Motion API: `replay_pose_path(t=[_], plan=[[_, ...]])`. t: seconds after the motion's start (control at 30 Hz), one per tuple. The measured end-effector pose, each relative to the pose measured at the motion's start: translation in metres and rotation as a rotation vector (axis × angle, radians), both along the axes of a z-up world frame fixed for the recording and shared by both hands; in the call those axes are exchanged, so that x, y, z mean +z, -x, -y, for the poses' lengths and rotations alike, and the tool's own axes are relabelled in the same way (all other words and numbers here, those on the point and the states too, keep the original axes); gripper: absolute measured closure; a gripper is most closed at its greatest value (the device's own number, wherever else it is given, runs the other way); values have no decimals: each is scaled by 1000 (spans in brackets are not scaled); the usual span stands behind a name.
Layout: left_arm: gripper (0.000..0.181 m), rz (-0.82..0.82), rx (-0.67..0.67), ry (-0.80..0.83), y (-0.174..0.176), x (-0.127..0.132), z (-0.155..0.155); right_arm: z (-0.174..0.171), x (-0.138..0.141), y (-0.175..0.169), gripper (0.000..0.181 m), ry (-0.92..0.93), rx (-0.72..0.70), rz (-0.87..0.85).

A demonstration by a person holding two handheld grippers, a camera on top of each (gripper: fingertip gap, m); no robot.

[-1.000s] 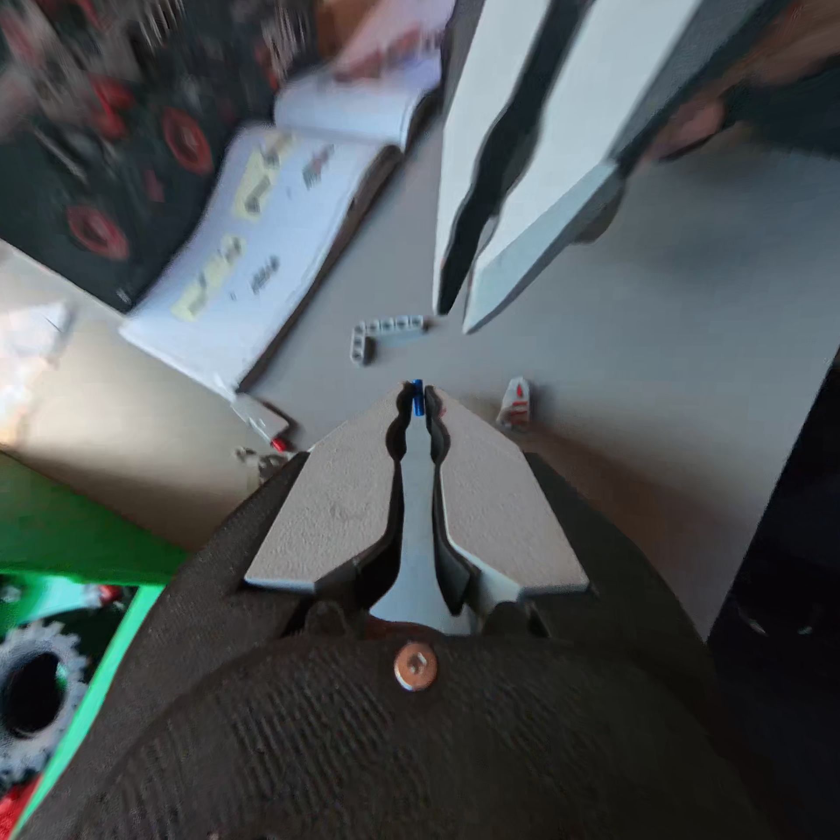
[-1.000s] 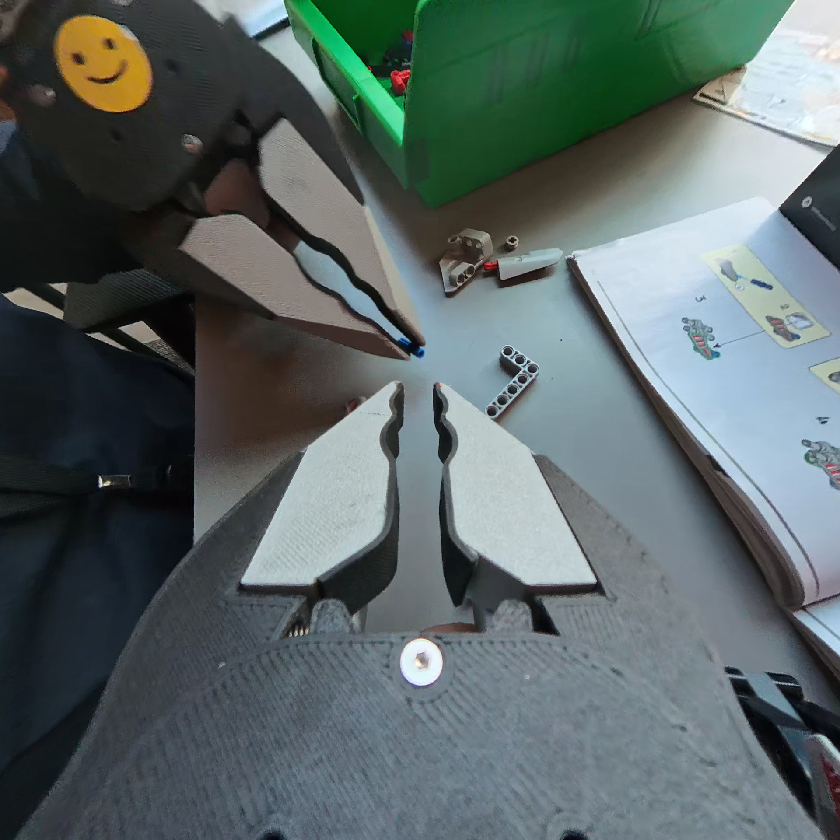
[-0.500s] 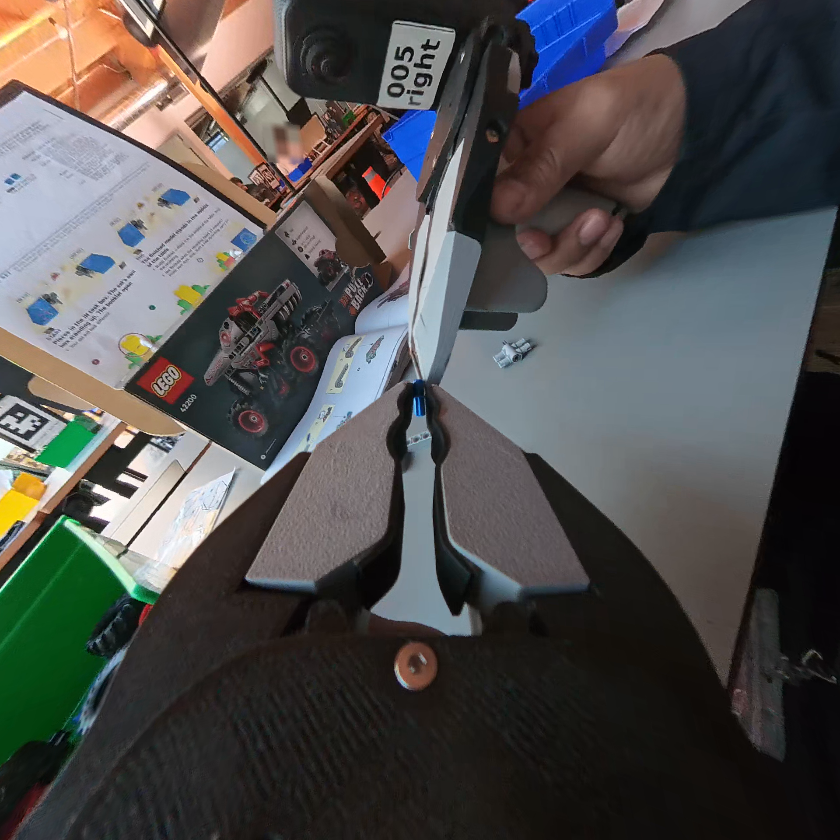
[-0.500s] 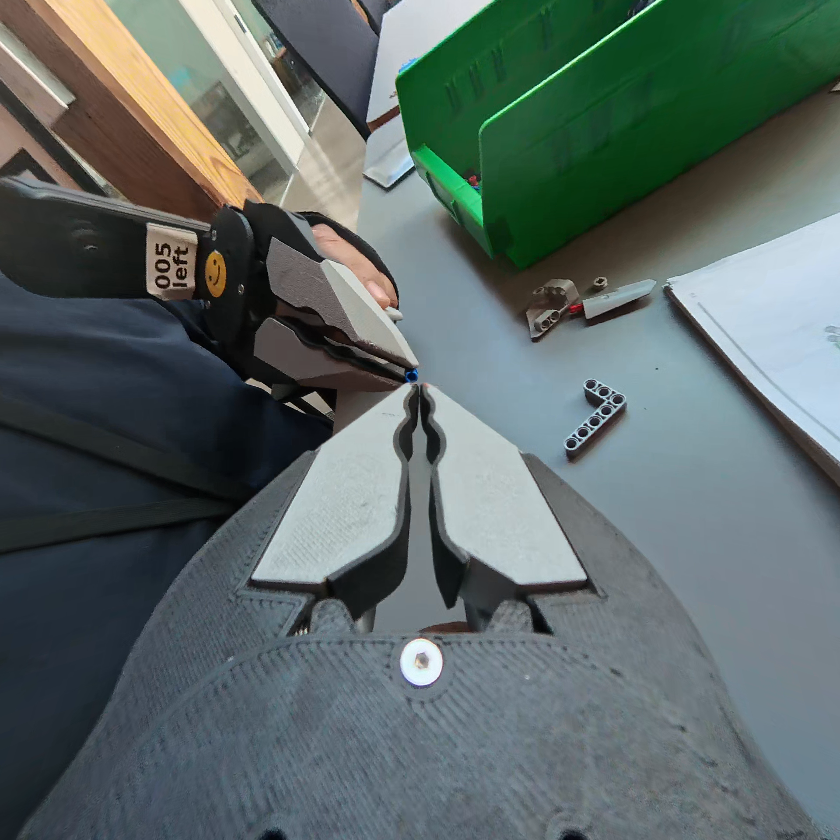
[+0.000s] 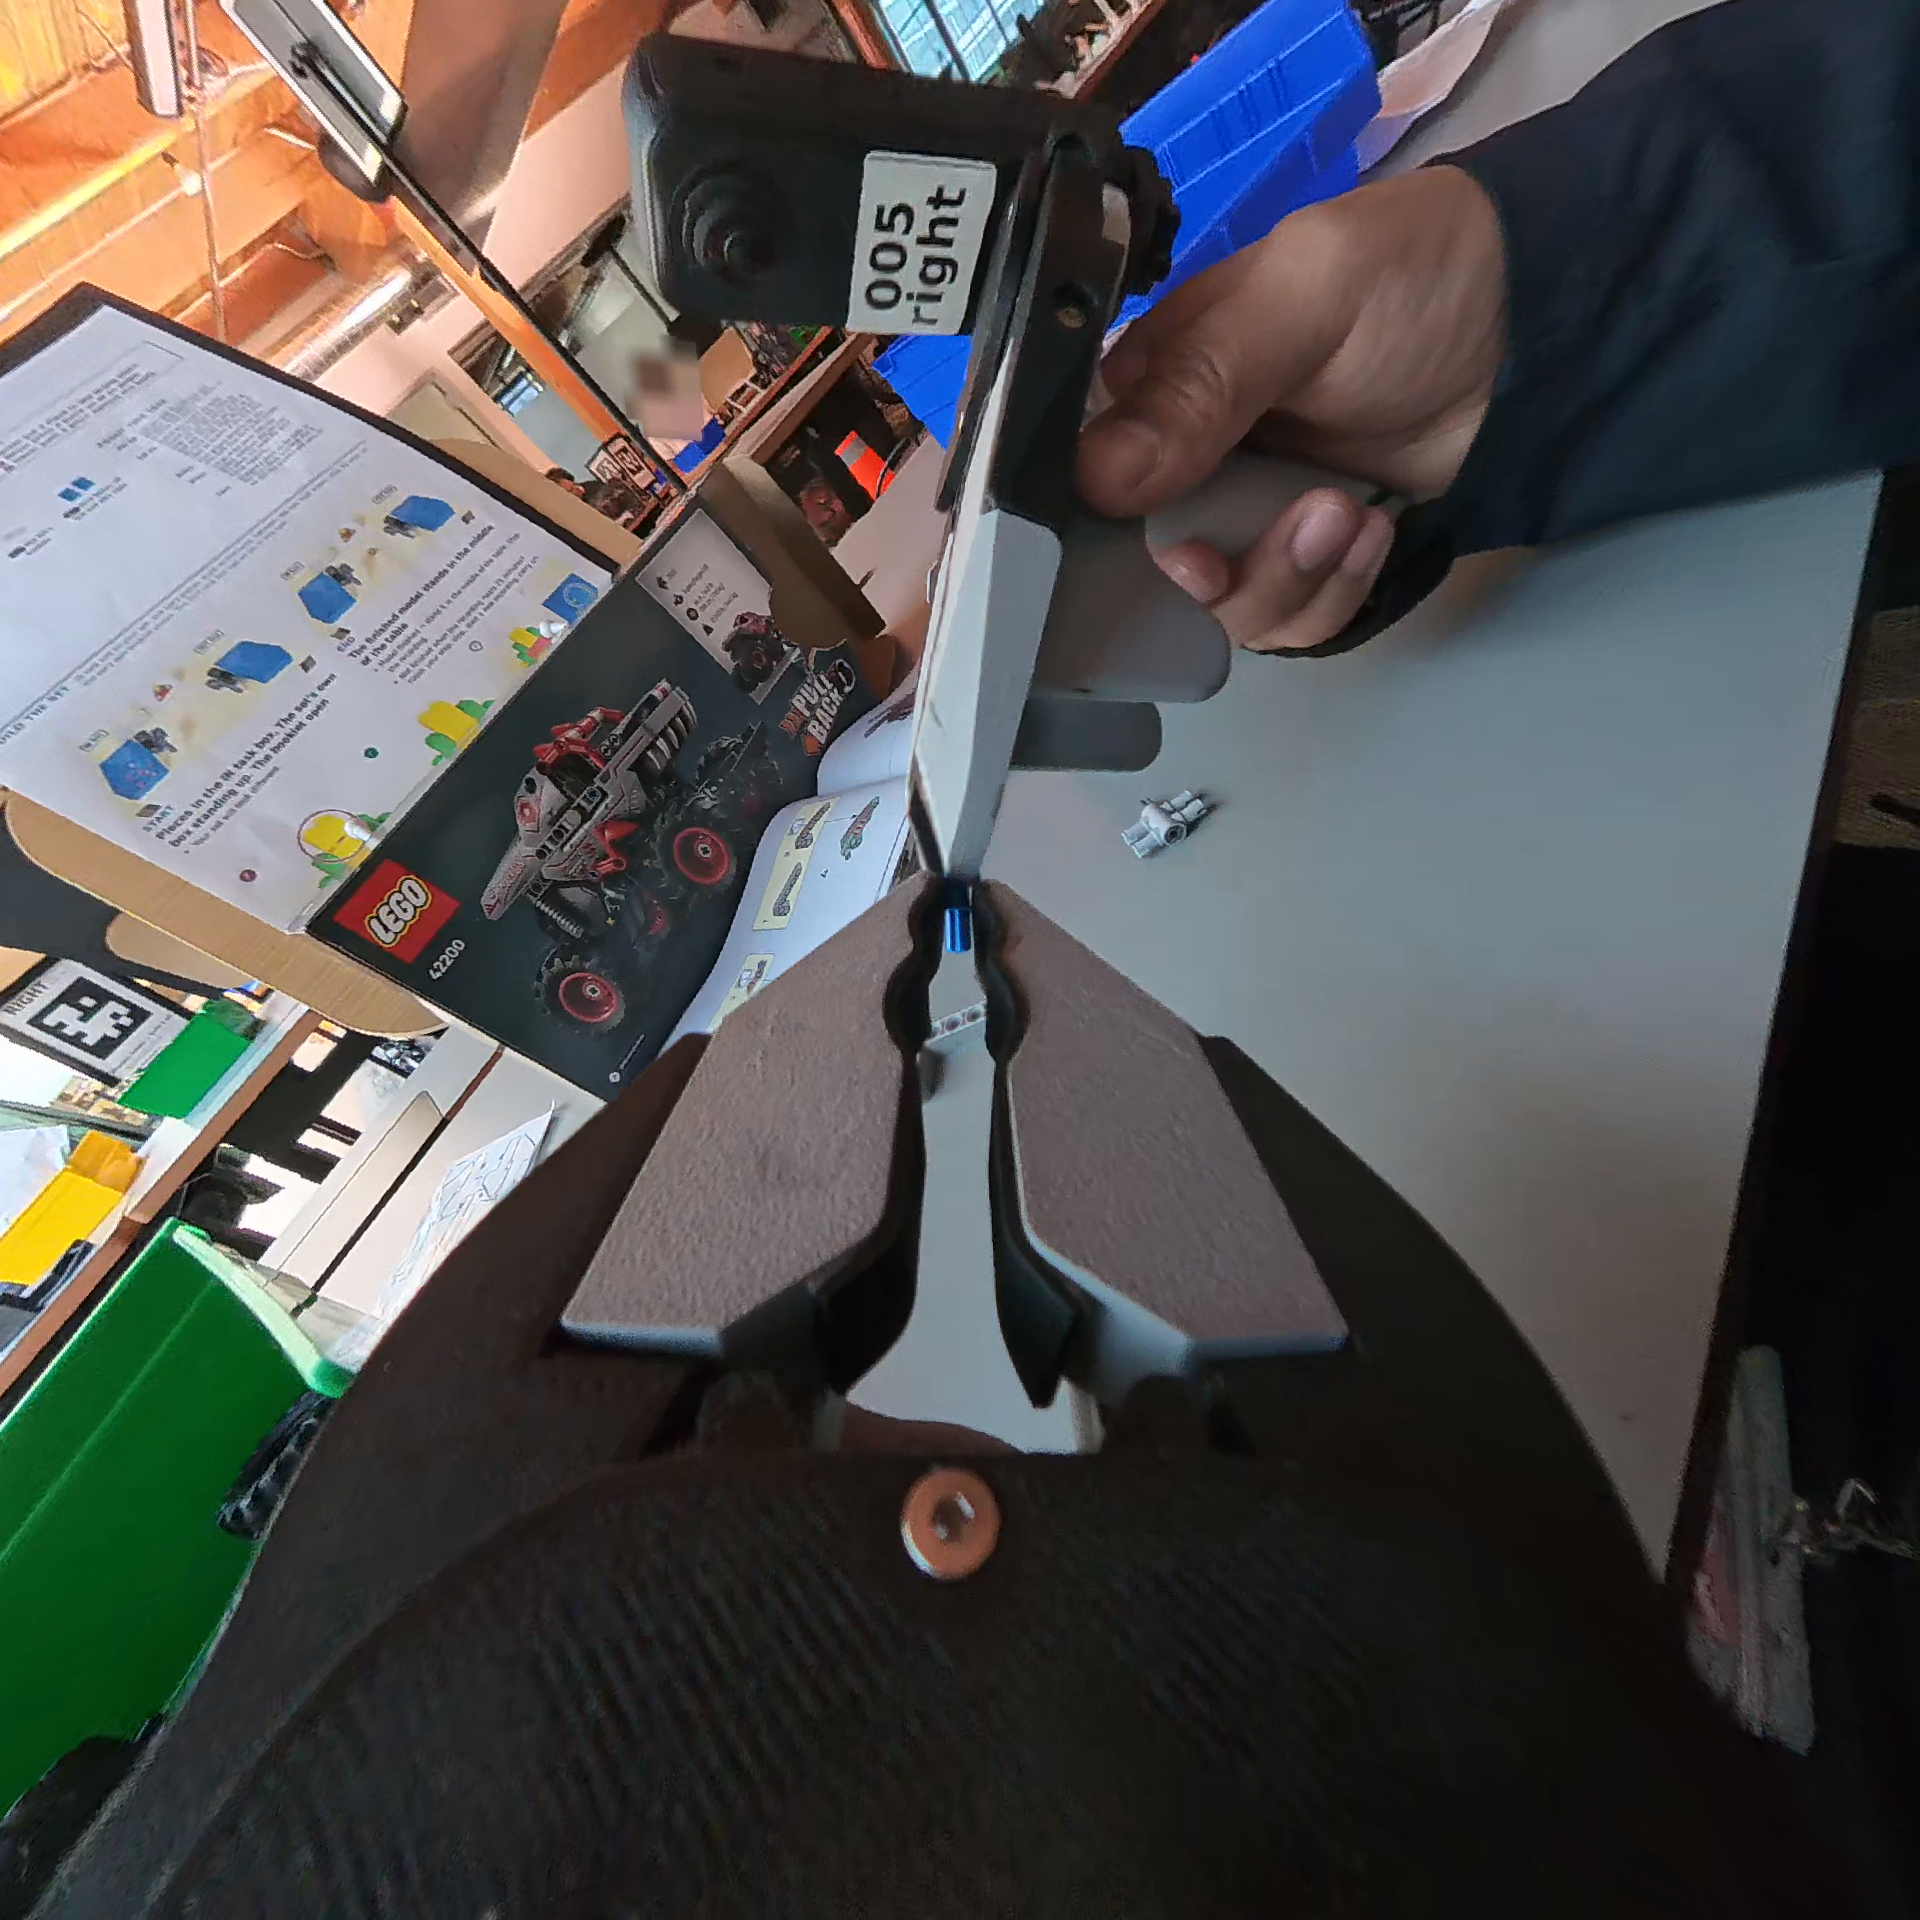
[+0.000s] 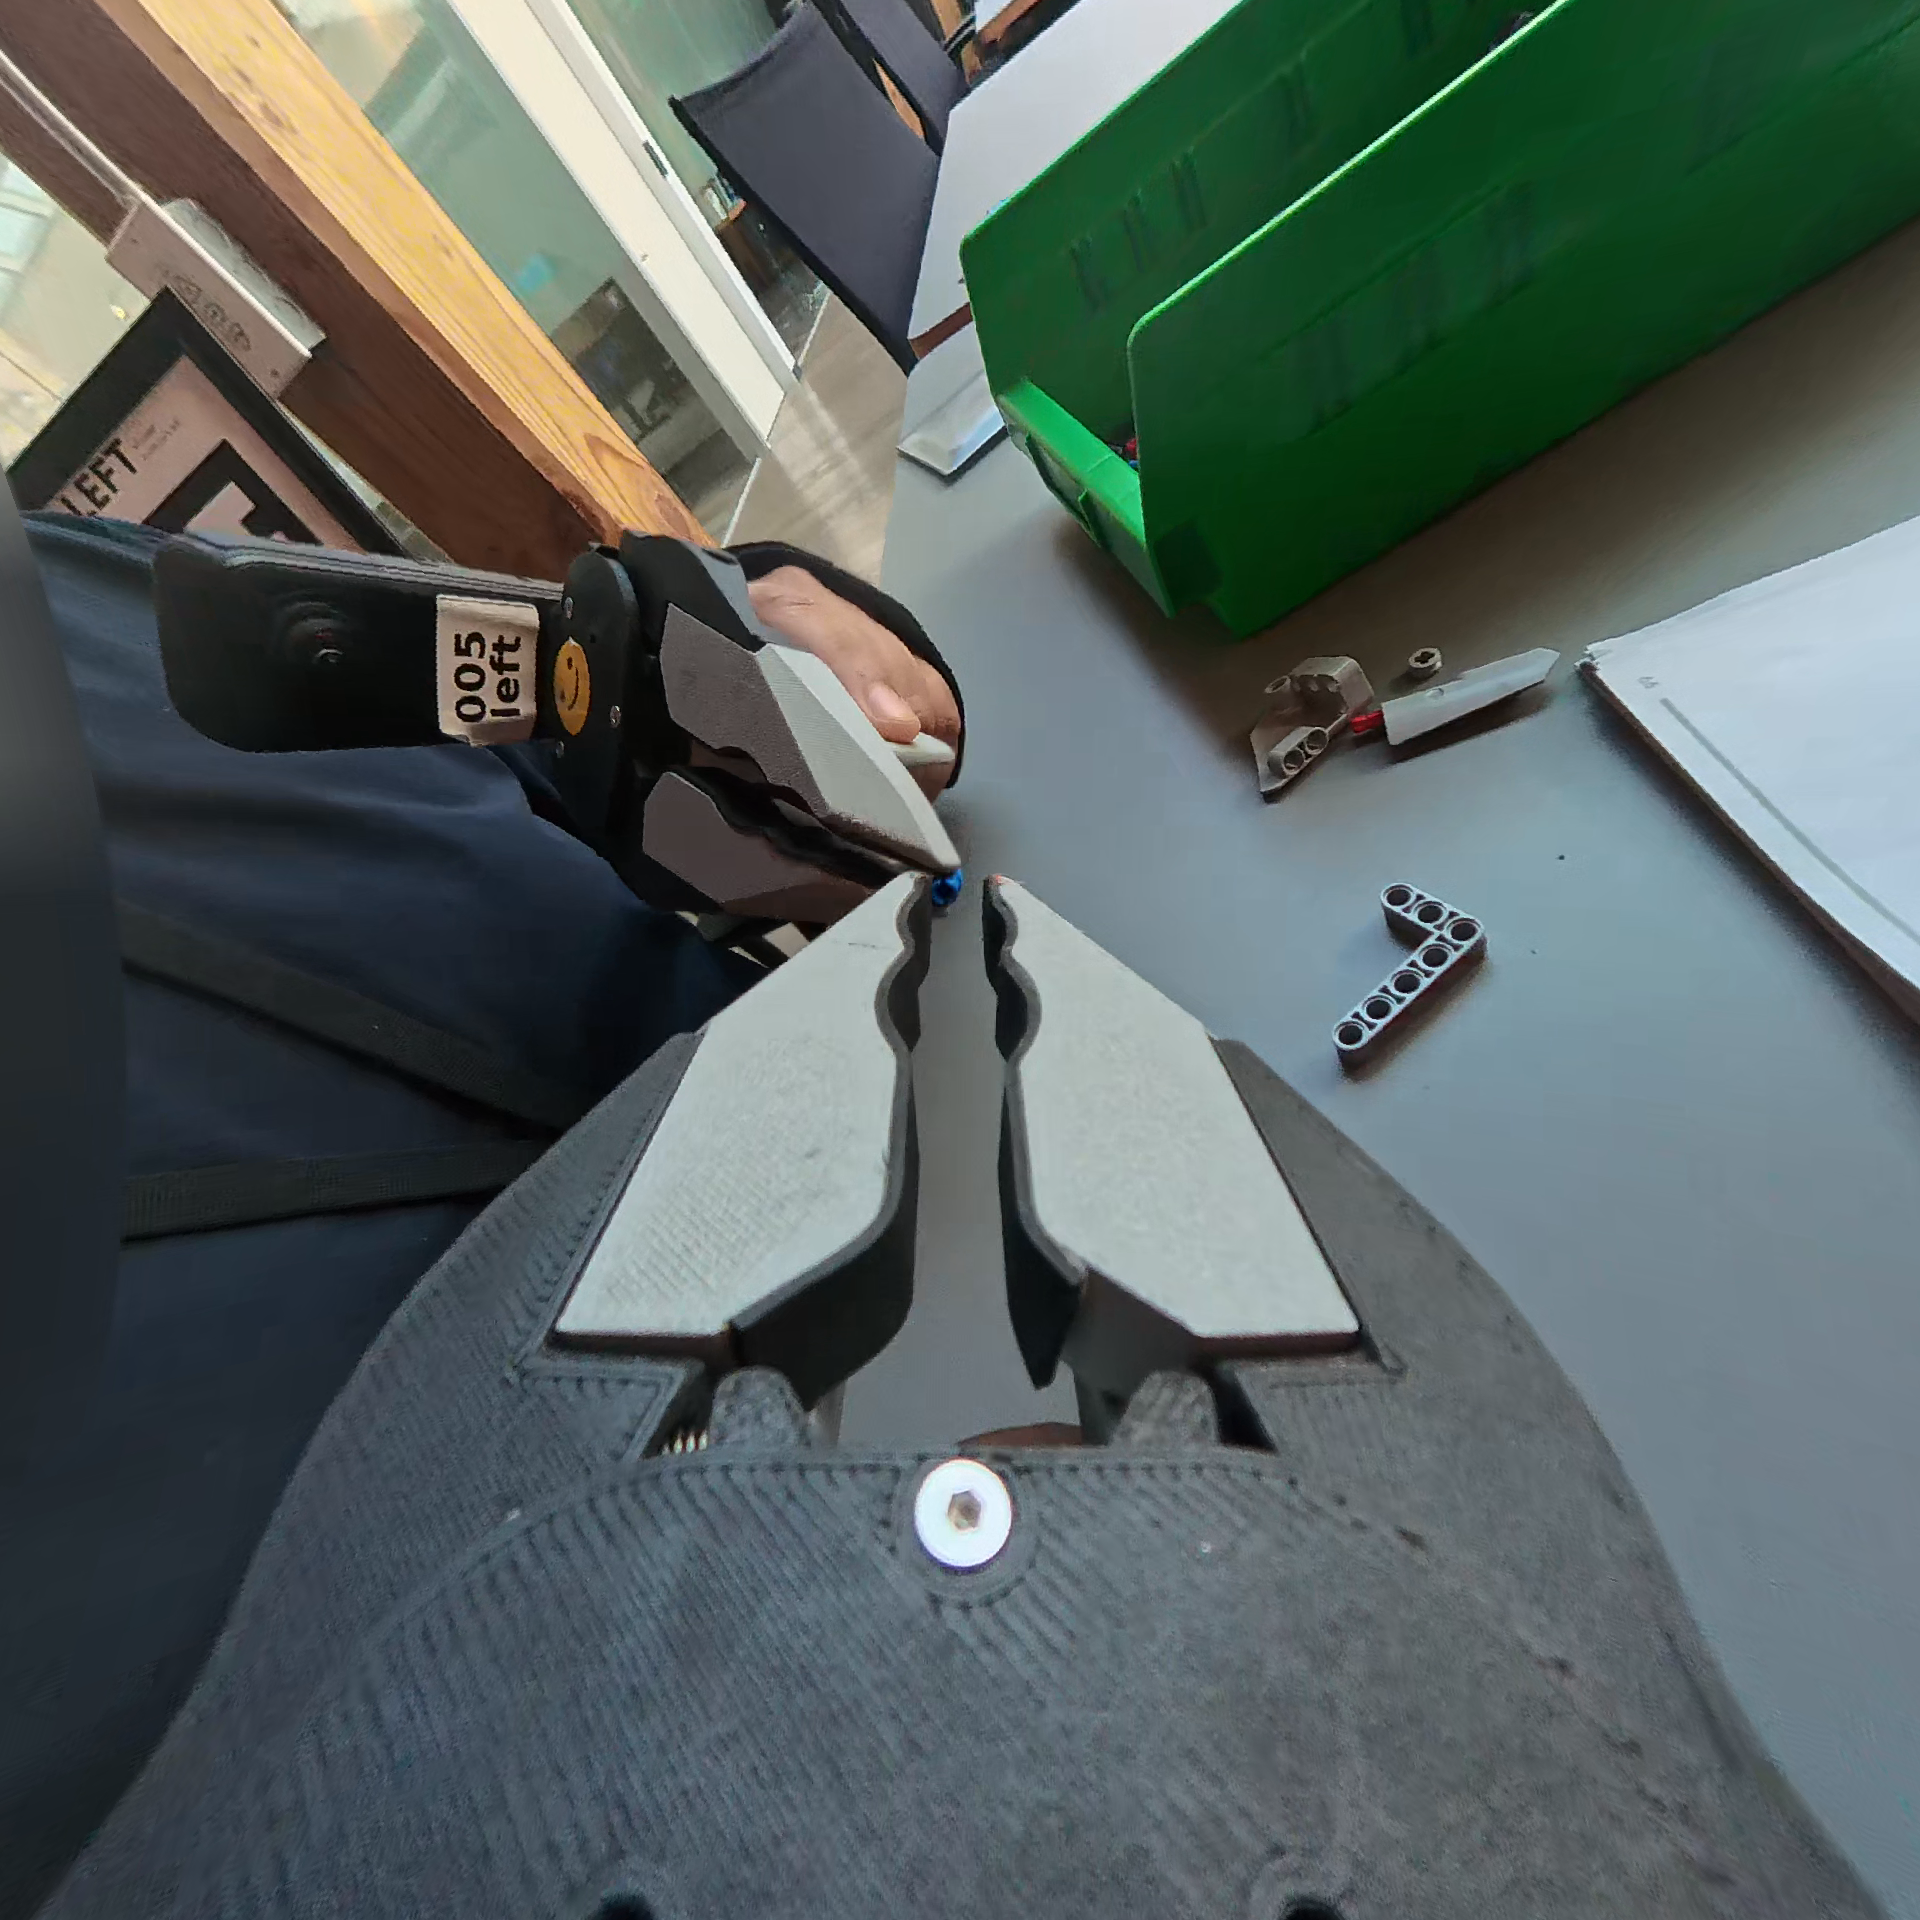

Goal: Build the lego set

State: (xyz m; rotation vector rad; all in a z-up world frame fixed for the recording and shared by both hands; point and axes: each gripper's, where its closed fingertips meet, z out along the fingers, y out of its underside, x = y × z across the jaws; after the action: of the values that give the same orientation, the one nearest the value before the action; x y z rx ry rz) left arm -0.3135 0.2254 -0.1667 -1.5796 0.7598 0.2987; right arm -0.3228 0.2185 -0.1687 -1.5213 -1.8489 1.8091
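- Here, our left gripper (image 5: 954, 914) is pinching a small blue cylindrical pin (image 5: 956, 928) at its rough, scalloped fingertips, above the smooth grey table (image 5: 1455, 935).
- Our right gripper (image 6: 954, 894) is standing narrowly parted, gripping nothing, its tips meeting the blue pin.
- A grey L-shaped holed beam (image 6: 1413, 975) is lying flat beside a glossy green plastic bin (image 6: 1403, 312).

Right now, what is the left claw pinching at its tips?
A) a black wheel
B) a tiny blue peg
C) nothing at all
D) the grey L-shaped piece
B: the left claw is shut on a tiny blue peg held right at its tips, while the grey L-shaped piece lies on the table apart from both claws.
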Motion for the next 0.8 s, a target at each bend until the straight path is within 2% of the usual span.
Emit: replay_pose_path(t=[0.3, 0.43, 0.53, 0.8], plan=[[180, -13, 33, 10, 3, -4, -5, -3, -4, 2, 180, 7, -23, 24], [170, -11, 65, 43, 9, -11, -8, -5, -6, 2, 180, 2, -31, 38], [180, 2, 59, 54, 10, -12, -7, -7, -6, 3, 181, -6, -42, 34], [180, -4, 86, 56, 12, -14, -10, -10, -7, 6, 180, -48, -71, 16]])
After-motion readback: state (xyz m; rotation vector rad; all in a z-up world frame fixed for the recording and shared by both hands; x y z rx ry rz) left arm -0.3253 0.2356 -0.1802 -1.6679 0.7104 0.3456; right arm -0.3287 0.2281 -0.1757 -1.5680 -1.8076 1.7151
